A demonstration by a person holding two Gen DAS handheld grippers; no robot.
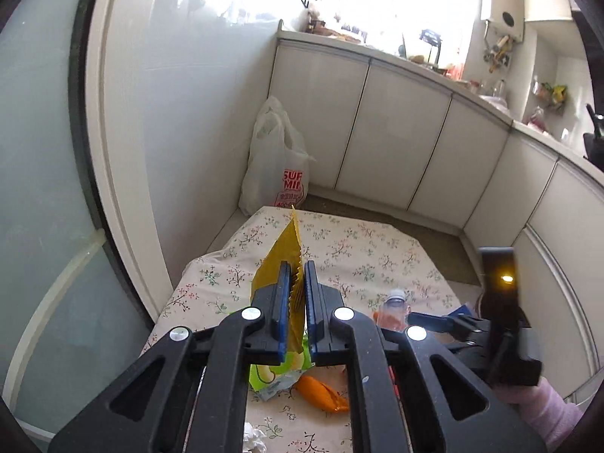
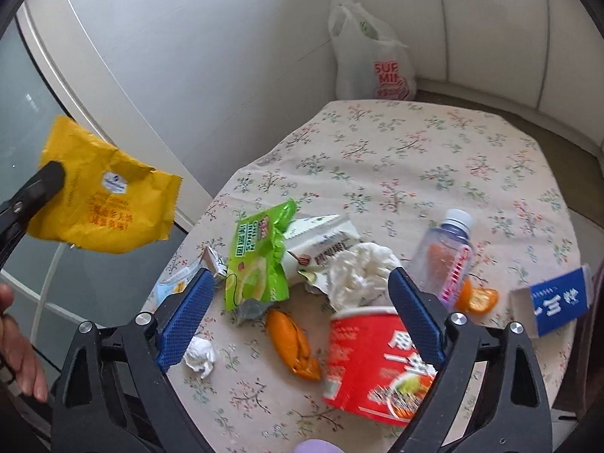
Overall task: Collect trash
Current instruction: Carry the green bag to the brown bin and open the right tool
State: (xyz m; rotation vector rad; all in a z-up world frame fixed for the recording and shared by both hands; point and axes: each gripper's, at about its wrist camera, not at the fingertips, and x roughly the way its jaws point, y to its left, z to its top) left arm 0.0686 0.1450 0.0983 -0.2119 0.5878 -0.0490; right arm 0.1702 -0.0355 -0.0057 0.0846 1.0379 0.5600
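The yellow wrapper hangs above the table, pinched edge-on in the left gripper — long axis pointing toward the white bag standing beyond the table's far edge. The right gripper, spread wide and empty, hovers over the red cup; only its view shows the wrapper's flat face.

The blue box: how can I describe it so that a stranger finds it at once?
Start from the flowered tablecloth and go to its right edge, past the plastic bottle and the orange peel. The blue box lies there, open at one end. It alone is blue with white characters.
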